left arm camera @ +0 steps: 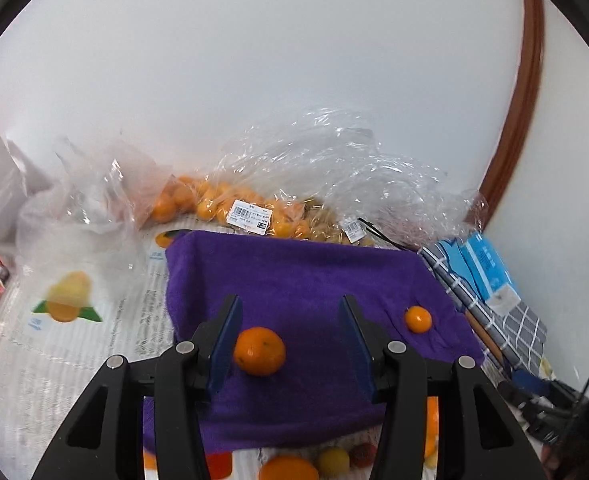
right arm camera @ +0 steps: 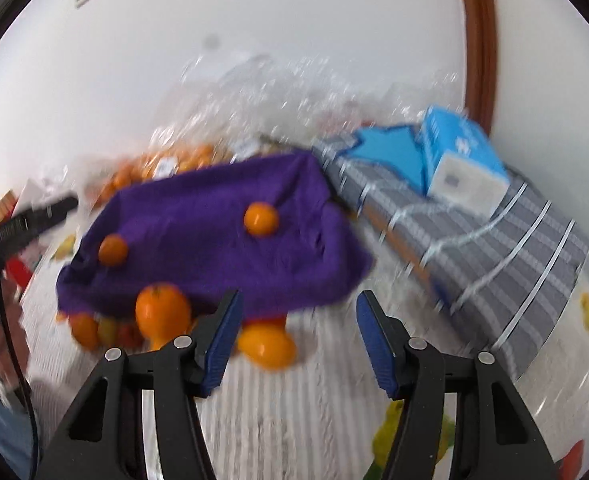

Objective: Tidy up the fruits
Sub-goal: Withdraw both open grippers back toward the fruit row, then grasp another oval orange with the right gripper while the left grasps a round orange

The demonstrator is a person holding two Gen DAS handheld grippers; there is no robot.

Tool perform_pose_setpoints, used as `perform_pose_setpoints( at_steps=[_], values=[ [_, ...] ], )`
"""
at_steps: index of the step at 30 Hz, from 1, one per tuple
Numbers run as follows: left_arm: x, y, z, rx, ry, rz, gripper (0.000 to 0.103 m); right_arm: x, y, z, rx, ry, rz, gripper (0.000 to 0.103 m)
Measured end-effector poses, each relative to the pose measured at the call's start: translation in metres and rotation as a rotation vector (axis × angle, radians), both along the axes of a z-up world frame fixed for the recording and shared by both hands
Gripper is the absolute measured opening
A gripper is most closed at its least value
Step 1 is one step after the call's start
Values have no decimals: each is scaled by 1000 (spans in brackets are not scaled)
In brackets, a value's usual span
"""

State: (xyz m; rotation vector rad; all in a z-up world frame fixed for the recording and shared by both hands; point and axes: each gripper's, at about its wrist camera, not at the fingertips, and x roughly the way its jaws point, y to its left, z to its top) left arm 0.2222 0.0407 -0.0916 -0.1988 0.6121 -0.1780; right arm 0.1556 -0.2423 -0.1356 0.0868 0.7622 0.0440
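**Clerk:** Purple towel (left arm camera: 302,280), terry cloth, spread flat over a printed table cover (left arm camera: 54,360). Two small oranges are on it: one (left arm camera: 259,351) seen between the fingers of the left gripper (left arm camera: 290,344), one (left arm camera: 417,319) near the towel's right edge.

**Checker:** Is the nearer one held?

**Clerk:** No. The left gripper's jaws stand apart, with clear gap on the right side; the fruit looks to lie on the cloth beneath. The right gripper (right arm camera: 298,336) is likewise spread, with nothing between its blades.

**Checker:** Why a towel?

**Clerk:** Probably as a sorting surface. The nap would keep round fruit from rolling, and it sets chosen pieces apart from the stock.

**Checker:** Where is the stock?

**Clerk:** Left wrist view: a clear plastic bag (left arm camera: 254,200) of oranges with a price label, behind the towel against the wall. In the right wrist view that area is blurred.

**Checker:** Anything only the right view lists?

**Clerk:** A larger orange (right arm camera: 162,312) at the towel's front edge. Also a blue tissue box (right arm camera: 462,160) on a grey checked cloth (right arm camera: 514,248), shown in full; the left view catches only part of both.
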Motion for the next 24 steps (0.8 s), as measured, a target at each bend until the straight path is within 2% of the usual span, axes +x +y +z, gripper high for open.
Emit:
perform_pose_setpoints(
  at_steps=[5,8,12,19,22,24],
  values=[
    [-33,8,-5,36,22,-12,48,-5,9,-21,-2,35,83,58],
    [-50,18,-20,40,66,-3,48,1,11,-35,-11,73,106,52],
    [-64,27,-41,54,120,15,48,9,15,-42,-35,84,114,52],
    [-78,35,-58,14,191,4,53,28,23,-51,-50,121,145,52],
    [-78,27,-60,27,216,-34,53,23,28,-52,-96,115,158,37],
    [-75,18,-60,57,234,-46,53,19,29,-52,-104,107,165,34]
  ],
)
